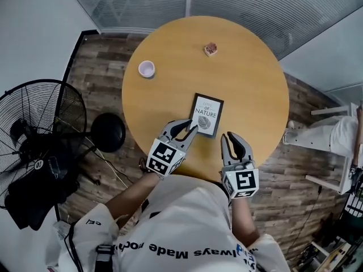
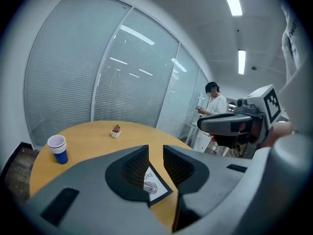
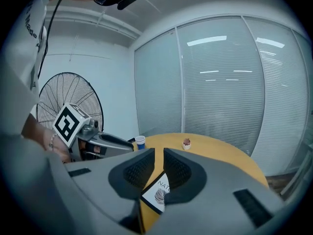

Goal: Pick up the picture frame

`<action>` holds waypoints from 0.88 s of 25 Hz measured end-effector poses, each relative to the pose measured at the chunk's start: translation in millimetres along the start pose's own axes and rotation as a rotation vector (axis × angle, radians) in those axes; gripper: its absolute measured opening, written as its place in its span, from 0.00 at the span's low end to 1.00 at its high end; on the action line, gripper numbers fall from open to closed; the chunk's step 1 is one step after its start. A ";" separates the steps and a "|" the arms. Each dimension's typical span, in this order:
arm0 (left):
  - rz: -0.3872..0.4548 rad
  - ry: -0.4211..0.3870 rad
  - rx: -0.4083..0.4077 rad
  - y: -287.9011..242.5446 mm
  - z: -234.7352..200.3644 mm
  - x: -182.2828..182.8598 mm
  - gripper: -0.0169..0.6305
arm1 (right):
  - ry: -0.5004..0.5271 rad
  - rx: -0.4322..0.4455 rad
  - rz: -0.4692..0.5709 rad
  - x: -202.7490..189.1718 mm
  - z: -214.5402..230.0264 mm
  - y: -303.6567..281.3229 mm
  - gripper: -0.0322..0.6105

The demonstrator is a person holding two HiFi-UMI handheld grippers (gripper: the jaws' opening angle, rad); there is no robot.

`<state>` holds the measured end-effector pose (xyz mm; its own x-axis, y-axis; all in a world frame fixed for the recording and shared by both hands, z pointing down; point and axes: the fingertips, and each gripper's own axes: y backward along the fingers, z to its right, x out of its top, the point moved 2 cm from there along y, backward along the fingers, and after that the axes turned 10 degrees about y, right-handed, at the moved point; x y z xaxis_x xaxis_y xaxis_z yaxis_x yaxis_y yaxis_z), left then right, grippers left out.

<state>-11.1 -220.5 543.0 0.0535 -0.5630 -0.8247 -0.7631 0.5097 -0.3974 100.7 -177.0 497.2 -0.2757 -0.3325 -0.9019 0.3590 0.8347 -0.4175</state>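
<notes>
The picture frame [image 1: 206, 115], black-edged with a white leaf print, lies flat on the round wooden table [image 1: 249, 78] near its front edge. My left gripper [image 1: 187, 126] hovers at the frame's near left corner. Its jaws stand a narrow gap apart with nothing between them. My right gripper [image 1: 231, 136] is just right of and behind the frame, also narrowly parted and empty. In the left gripper view the frame [image 2: 155, 186] shows through the gap below the left gripper [image 2: 155, 153]. In the right gripper view the frame [image 3: 159, 192] shows through the gap of the right gripper [image 3: 159, 155].
A stack of paper cups [image 1: 147, 68] stands at the table's left and a small potted plant [image 1: 211, 49] at the back. A floor fan [image 1: 39, 123] and a black round base [image 1: 108, 132] are left of the table. A person [image 2: 212, 106] stands in the background.
</notes>
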 end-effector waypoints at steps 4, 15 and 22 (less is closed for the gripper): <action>-0.034 0.019 0.020 -11.9 -12.9 -18.1 0.17 | -0.016 0.008 -0.042 -20.7 0.9 -13.5 0.13; -0.122 0.075 0.081 -46.2 -46.0 -71.1 0.16 | -0.055 0.001 -0.148 -80.4 10.7 -42.4 0.13; -0.172 0.084 0.106 -66.5 -62.6 -99.3 0.17 | -0.068 -0.001 -0.204 -120.4 13.1 -60.3 0.13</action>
<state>-5.9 -239.3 676.5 0.1194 -0.6977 -0.7063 -0.6749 0.4648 -0.5732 123.9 -193.0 629.5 -0.2822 -0.5234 -0.8040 0.3009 0.7475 -0.5922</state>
